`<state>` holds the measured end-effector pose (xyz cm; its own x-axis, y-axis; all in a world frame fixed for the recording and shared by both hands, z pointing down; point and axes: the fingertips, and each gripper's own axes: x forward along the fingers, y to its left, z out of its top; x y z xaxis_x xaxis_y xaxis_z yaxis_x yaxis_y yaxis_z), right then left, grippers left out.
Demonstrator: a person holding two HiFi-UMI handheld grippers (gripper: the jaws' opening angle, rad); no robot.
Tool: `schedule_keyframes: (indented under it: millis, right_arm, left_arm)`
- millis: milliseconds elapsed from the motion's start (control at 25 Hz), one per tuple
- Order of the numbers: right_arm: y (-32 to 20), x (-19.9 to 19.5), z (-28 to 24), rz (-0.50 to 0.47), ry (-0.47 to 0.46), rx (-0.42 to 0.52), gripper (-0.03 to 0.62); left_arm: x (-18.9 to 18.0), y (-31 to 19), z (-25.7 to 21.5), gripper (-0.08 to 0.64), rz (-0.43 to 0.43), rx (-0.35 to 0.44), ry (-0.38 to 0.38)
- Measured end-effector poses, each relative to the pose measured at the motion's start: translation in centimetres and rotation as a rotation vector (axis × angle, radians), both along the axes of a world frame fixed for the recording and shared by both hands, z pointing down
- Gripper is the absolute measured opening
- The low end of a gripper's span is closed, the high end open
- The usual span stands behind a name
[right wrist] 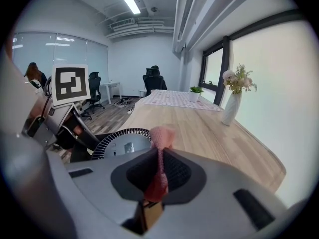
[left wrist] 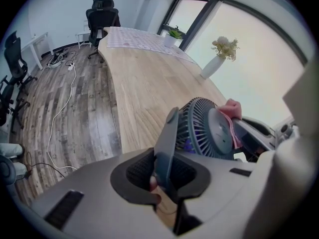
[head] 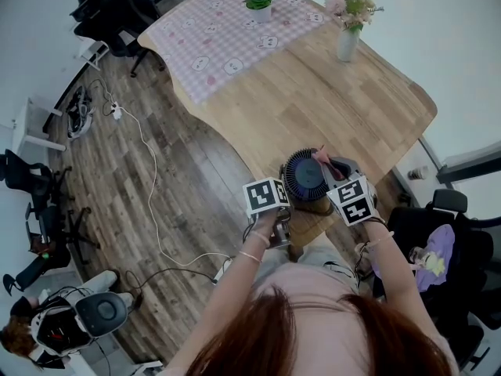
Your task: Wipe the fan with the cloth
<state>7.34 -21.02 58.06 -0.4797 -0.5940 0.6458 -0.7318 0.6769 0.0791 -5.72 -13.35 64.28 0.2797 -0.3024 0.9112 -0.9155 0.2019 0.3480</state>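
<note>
Head view puts the wooden desk (head: pixel 313 100) across most of the frame. The fan (head: pixel 304 175) is at the desk's near edge, right in front of the person (head: pixel 313 335), with the floor (head: pixel 156 171) below on that side. Whether the fan's foot rests on the wood or is lifted clear I cannot tell. The left gripper (left wrist: pixel 167 176) has its fingers closed on the fan's flat dark stand (left wrist: pixel 167 133), which runs up between them to the round grille (left wrist: pixel 199 128). The right gripper (right wrist: pixel 158 176) has its fingers shut on a pink cloth (right wrist: pixel 160 133), whose bunched end pokes out past the tips and meets the grille at its rim. The biggest risk, as I judge it, is the fan itself. The stand is a thin, smooth strip, so a hard wipe could twist it in the left fingers or push the whole fan toward the desk edge and off it. A hinge between stand and head, if there is one, could also fold under the pressure, and the wipe would then slide off the face. The smaller risk is the cloth. Its loose folds could snag in the slats of the grille and be dragged out of the right fingers, since only a narrow pinch of it is held.
</note>
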Motion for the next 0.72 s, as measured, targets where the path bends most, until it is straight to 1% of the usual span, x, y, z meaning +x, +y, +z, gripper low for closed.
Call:
schedule_keyframes:
  millis: [200,440,720]
  right_arm:
    - [0.5,0.3,-0.1,0.041,-0.017,0.001,0.029]
    - [1.4,0.6,0.0,0.077,-0.018,0.000,0.029]
    - [2.5,0.3,0.1,0.091,-0.013,-0.018,0.029]
  left_arm:
    - [0.0,0.0,0.0,0.060,0.002,-0.003,0.000]
    - [0.1,0.1,0.1,0.064,-0.004,-0.015,0.019]
    - [0.0,0.2,0.1,0.065,-0.002,-0.020,0.026]
